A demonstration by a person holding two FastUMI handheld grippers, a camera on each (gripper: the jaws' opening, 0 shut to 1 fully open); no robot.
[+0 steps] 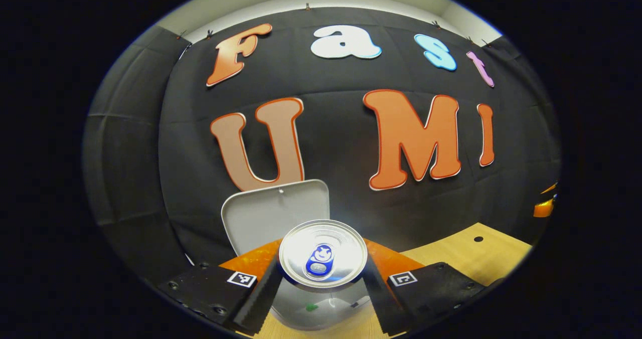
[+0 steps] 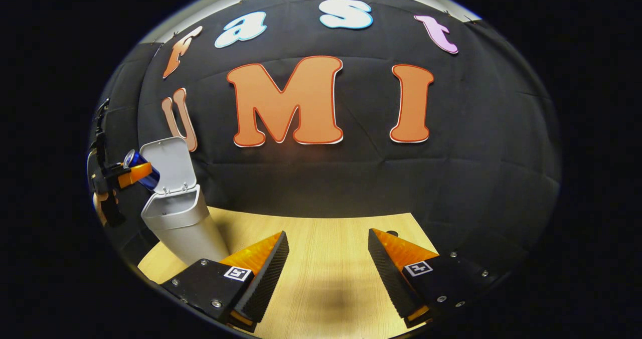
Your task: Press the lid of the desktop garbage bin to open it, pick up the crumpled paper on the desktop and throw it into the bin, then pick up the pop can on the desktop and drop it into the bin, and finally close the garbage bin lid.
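Above the bin, lid up, left gripper clamps the can; release next; right gripper gapes, holding nothing

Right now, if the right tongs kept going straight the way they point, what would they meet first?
Probably nothing close: the right tongs are open over bare table, and ahead lies only the booth's black wall. The bin stands well off to one side. Depth is hard to judge.

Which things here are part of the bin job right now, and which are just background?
Job: pop can clamped by left gripper; garbage bin, its lid up; right gripper open, idle.
Background: wooden desktop, black cloth wall.
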